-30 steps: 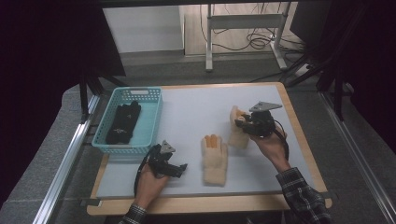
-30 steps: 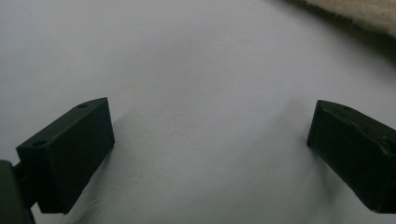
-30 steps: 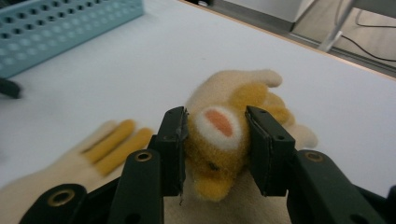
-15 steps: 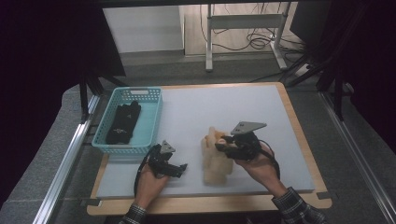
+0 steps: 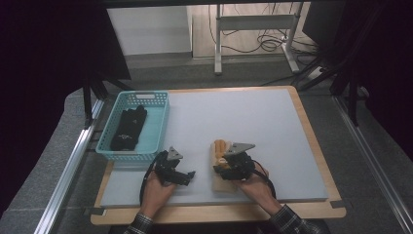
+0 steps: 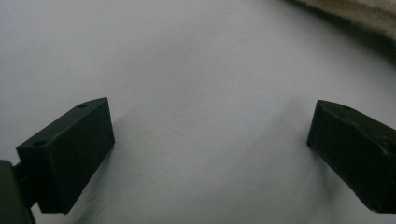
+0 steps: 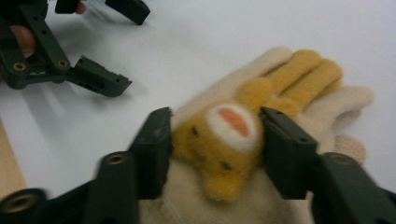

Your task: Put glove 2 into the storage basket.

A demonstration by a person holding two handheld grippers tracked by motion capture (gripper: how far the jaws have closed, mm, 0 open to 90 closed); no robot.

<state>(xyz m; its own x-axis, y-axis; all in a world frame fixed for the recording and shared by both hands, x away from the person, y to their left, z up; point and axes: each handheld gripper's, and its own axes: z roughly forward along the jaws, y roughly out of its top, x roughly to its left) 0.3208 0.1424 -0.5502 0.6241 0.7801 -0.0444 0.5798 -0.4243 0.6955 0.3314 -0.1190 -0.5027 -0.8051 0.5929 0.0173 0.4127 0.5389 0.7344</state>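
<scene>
Right gripper (image 7: pixel 212 140) sits over the 2 stacked gloves near the table's (image 5: pixel 272 117) front edge, jaws either side of the yellow bear-face glove (image 7: pixel 243 135) that lies on the cream glove (image 7: pixel 327 112); the jaws have just been opening, and whether the pads touch the fabric cannot be told. Left gripper (image 6: pixel 210 154) rests on bare table just left of the gloves, jaws wide apart on nothing. Teal basket (image 5: pixel 158 131) at the left holds a black item (image 5: pixel 127 127).

The basket (image 5: pixel 157 127) sits at 10 o'clock on the mat (image 5: pixel 263 122), a glove (image 5: pixel 129 129) inside. The bear glove (image 5: pixel 220 148) lies on the cream glove (image 5: pixel 223 184) at 6 o'clock.
</scene>
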